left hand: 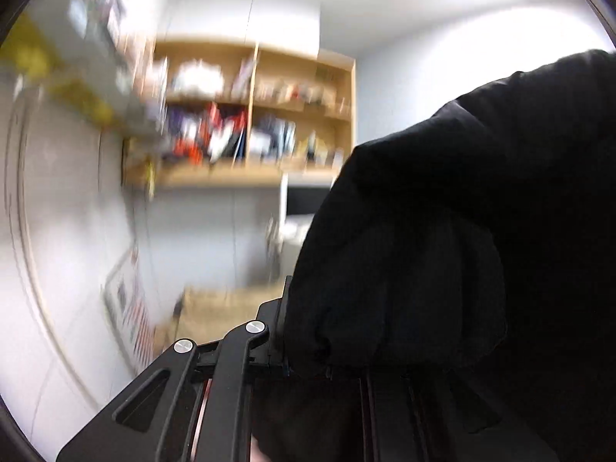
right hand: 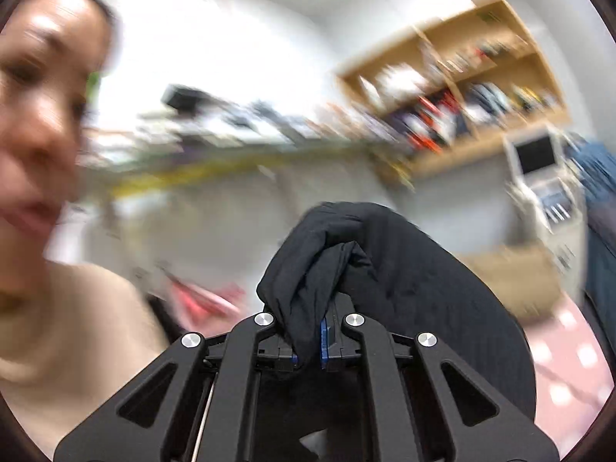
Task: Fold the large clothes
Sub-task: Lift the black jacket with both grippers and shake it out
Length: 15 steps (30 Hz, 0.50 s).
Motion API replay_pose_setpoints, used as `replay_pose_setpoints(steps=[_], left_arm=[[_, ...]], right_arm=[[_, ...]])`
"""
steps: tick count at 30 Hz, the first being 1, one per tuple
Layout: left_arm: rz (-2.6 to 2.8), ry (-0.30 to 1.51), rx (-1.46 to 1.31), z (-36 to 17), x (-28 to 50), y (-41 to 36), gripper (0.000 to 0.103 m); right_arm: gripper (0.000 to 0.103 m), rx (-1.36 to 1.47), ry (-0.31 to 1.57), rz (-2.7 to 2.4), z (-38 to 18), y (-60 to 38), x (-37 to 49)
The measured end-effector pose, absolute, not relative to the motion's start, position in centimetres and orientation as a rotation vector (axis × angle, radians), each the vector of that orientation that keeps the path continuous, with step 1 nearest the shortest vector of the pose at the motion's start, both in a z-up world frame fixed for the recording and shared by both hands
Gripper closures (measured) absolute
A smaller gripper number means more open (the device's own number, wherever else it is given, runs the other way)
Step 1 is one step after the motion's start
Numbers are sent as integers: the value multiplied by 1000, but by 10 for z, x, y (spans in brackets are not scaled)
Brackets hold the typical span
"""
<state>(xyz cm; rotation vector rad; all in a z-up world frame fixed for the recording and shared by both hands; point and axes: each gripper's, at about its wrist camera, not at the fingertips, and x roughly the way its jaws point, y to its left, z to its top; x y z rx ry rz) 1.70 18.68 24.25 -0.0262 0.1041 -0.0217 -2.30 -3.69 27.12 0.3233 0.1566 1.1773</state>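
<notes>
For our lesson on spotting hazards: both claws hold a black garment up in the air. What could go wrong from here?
1. The right claw pinches only a bunched fold of the black garment, so it might slip out.
2. In the left wrist view the garment drapes over the left claw and hides its grip, so a weak hold could go unnoticed.
3. The person is close beside the right claw, so a swing might hit them.

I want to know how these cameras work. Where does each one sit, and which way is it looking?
Left wrist: sits on the left gripper, looking along its fingers across the room; black garment bunched over them, no body visible.
Right wrist: sits on the right gripper, looking across the room; fingers shut on the garment, person's beige sleeve at left.
Shared: the garment and wooden shelves.
</notes>
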Motion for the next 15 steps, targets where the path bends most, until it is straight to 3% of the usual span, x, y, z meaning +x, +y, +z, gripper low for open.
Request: replay_pose_setpoints(steps=[4, 7, 12, 15], left_arm=[[-141, 25, -81, 294, 16, 170, 92], [-171, 4, -59, 305, 35, 147, 92], [-204, 231, 89, 260, 114, 69, 92], [-297, 481, 235, 186, 163, 15, 89]], right_arm=[[95, 413, -37, 1214, 304, -62, -58], [95, 467, -72, 1125, 305, -90, -55], [95, 501, 99, 616, 255, -149, -30], [92, 533, 371, 217, 184, -189, 4]])
